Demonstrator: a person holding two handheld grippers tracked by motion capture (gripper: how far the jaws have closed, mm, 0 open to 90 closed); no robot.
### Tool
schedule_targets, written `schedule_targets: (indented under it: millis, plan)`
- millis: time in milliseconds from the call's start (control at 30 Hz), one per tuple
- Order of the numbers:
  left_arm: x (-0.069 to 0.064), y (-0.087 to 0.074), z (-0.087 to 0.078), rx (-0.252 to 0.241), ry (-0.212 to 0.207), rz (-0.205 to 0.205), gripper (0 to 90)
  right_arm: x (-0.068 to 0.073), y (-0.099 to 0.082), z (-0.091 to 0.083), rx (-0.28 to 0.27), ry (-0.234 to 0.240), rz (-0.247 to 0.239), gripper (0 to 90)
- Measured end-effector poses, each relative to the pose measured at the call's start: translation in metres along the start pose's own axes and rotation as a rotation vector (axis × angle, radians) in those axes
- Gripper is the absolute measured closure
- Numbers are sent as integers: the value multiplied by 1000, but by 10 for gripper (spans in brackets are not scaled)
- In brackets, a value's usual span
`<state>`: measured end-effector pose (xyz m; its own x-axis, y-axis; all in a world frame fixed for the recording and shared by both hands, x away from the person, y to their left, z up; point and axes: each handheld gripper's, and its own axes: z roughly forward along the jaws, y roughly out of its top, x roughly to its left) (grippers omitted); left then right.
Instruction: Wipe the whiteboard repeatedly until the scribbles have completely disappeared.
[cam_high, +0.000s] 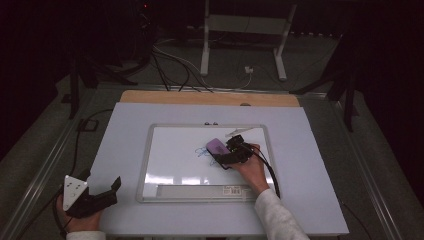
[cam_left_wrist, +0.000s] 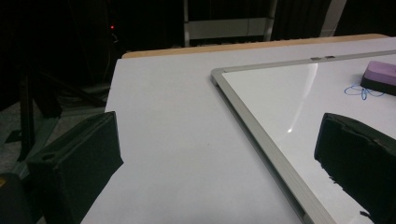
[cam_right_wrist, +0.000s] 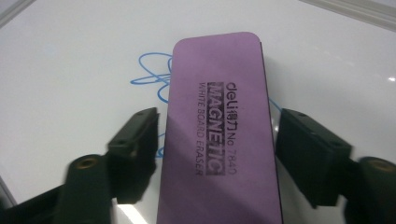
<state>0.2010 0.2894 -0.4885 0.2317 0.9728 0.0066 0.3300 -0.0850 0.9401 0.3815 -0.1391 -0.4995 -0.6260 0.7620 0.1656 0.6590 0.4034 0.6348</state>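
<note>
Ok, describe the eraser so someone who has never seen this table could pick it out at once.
Start at the white sheet covering the table, then find the silver-framed whiteboard lying on it. Right of the board's middle, a purple block eraser lies flat on a blue scribble, between the right gripper's fingers. It is the only purple thing there, with "MAGNETIC WHITE BOARD ERASER" printed on top.

White sleeve (cam_high: 276, 216), black hand-held gripper (cam_high: 231, 154) with trailing cable, grey three-cornered screw-dotted plate (cam_high: 74, 190)

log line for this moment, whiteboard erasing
stage: erasing | right gripper: astride purple eraser, grip unclear | eraser: on whiteboard over blue scribble | left gripper: open, idle off board
</note>
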Motion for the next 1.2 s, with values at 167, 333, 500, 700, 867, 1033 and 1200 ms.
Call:
schedule_targets:
  millis: [167,333,500,700,867,1033,1200]
  plan:
    - [0,0,0,2,0,-1,13,1,1,2,3,-7,-7,395]
    - [0,0,0,1,0,1,13,2,2,0,-9,-42,-20,406]
    - [0,0,0,1,1,-2,13,-4,4,-8,-41,-68,15,406]
    - [0,0,0,2,0,-1,13,-20,1,-10,-18,-159,60,407]
    - [0,0,0,2,1,-1,13,-24,1,-11,-19,-199,74,408]
    - [0,0,0,1,1,-1,13,-28,-1,-12,-7,-256,62,409]
    - [0,0,0,1,1,0,13,-24,-1,-11,-4,-243,52,409]
